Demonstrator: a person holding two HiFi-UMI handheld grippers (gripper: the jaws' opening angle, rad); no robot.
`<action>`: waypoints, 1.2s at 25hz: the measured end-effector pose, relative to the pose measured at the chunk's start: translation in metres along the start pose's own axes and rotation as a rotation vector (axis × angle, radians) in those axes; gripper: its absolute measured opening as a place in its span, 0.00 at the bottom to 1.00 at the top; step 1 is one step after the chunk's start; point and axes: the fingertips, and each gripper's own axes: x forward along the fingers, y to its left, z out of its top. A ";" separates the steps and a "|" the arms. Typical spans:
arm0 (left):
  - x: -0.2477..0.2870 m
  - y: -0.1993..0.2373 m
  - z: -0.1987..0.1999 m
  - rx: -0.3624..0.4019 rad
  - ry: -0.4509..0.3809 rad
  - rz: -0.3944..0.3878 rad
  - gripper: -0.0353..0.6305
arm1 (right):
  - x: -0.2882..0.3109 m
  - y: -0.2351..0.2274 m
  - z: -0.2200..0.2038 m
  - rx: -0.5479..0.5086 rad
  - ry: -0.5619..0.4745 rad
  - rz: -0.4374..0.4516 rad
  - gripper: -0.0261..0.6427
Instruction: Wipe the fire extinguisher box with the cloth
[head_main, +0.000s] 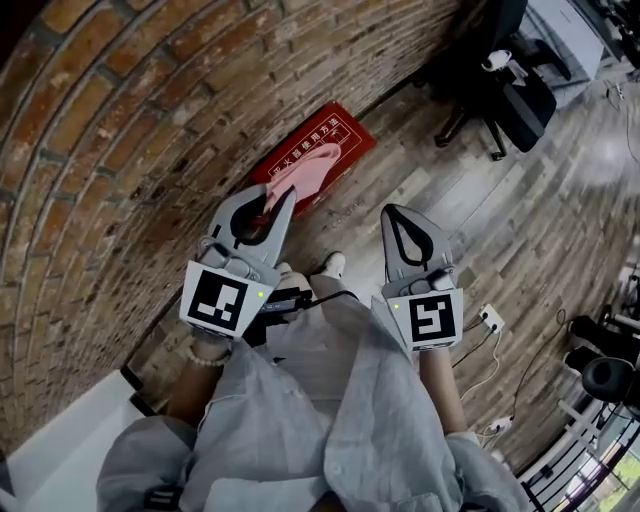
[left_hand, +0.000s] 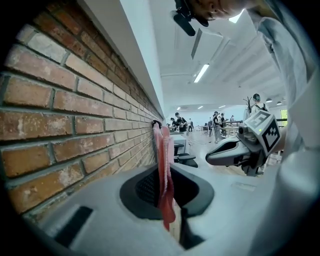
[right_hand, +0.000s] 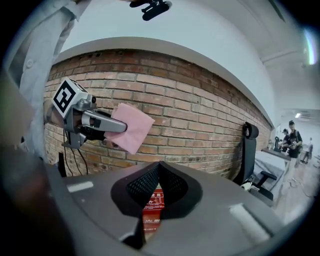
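Two closed tongs: L tongs (head_main: 284, 197) on pink cloth (head_main: 311, 166), R tongs (head_main: 393, 212) empty

You wear a loose pale-grey shirt (head_main: 330, 410), a bead bracelet (head_main: 207, 356); left gripper (head_main: 272, 206) and right gripper (head_main: 394, 214) grey, with black-and-white marker cubes (head_main: 218, 300).

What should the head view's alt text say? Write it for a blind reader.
Seen from above, the left gripper is shut on a pink cloth above a red fire extinguisher box at the foot of a brick wall. The right gripper, shut and empty, hangs beside it over the wooden floor.
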 end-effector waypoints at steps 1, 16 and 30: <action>0.002 0.003 -0.003 -0.003 0.008 0.000 0.07 | 0.004 0.002 -0.002 0.006 0.005 0.010 0.05; 0.045 0.022 -0.046 -0.039 0.098 -0.082 0.07 | 0.053 0.000 -0.026 0.082 0.032 -0.023 0.05; 0.124 0.050 -0.107 -0.106 0.151 -0.062 0.07 | 0.092 -0.020 -0.100 0.124 0.102 0.000 0.05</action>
